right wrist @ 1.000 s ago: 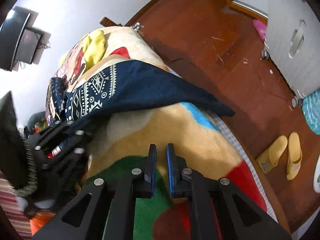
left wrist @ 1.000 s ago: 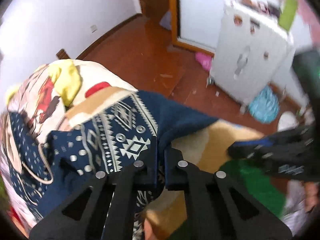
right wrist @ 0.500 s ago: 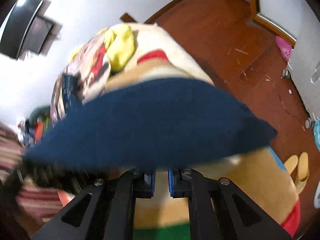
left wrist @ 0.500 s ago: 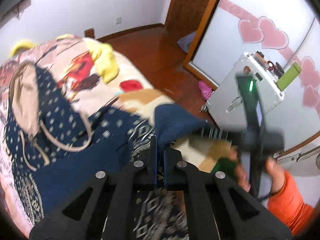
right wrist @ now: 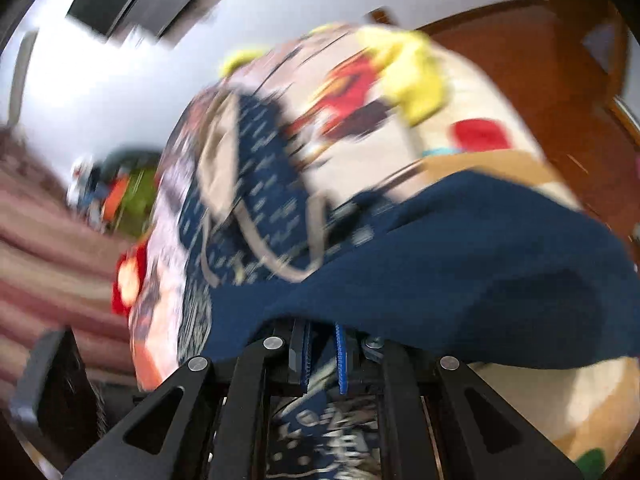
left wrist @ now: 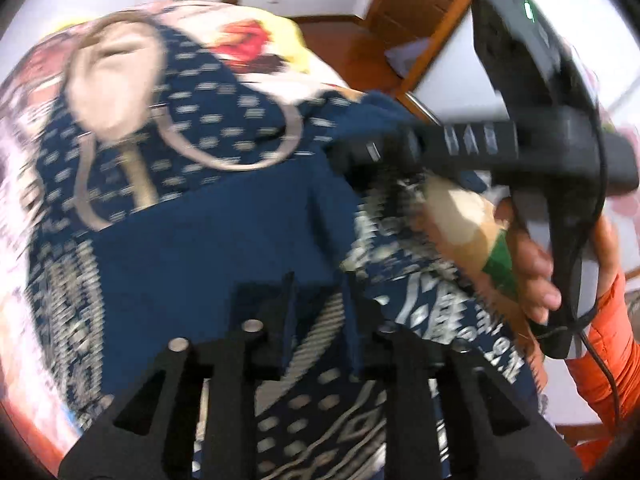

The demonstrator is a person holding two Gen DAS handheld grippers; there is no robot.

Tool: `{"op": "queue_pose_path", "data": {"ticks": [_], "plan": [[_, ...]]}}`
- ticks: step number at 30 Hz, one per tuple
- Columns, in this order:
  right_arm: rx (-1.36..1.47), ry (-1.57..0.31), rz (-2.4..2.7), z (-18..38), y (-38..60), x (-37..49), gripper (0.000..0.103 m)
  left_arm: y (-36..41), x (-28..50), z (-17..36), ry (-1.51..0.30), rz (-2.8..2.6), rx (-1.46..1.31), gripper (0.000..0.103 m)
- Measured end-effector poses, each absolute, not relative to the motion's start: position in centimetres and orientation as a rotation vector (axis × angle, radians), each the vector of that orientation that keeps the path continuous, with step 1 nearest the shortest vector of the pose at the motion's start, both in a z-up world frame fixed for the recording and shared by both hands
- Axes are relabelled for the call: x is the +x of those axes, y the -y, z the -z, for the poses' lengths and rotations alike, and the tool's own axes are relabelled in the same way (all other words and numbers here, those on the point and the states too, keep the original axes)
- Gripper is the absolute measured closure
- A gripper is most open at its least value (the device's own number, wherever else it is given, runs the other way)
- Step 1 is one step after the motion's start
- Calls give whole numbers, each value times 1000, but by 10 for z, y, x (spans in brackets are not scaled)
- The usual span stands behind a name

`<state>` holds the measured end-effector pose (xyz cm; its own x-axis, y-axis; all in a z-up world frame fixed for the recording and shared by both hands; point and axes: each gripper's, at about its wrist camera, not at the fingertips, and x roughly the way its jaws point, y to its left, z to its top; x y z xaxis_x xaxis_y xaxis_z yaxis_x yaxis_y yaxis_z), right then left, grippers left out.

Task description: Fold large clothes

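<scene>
A cartoon-print bedspread (right wrist: 472, 92) covered the bed, with a yellow cloth (right wrist: 412, 76) lying near its far edge. Beyond it lay reddish wood floor (right wrist: 532, 52) and a white wall (right wrist: 120, 92) bearing a dark screen (right wrist: 136, 0). A wooden door frame (left wrist: 436, 16) stood nearby.

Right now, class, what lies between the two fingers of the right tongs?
A fold of the navy patterned garment sits between the fingers of the right tongs, which are shut on it. The right wrist view shows it.
</scene>
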<state>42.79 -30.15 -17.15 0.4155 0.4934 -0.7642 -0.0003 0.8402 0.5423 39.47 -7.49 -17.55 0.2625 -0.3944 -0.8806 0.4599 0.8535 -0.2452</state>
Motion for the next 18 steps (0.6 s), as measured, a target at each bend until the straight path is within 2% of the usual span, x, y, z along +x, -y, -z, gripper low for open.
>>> {"op": "queue_pose_path", "data": {"ticks": [6,8,11,16,18], "plan": [[388,-1284,-449,198,245,420,97,24,396,158,-1123,433,37,71],[356,-1283,-452,197,242,413,97,22,398,153,-1108,424,43,71],[369,-1235,-441,183,259,398,97,37,401,142,-1072,431,81,58],[406,-1140,-347,153,315,372,97,95,404,124,-994,483,181,24],[399,-1102,-278,140,342,358,97,123,406,124,-968,495,233,19]]}}
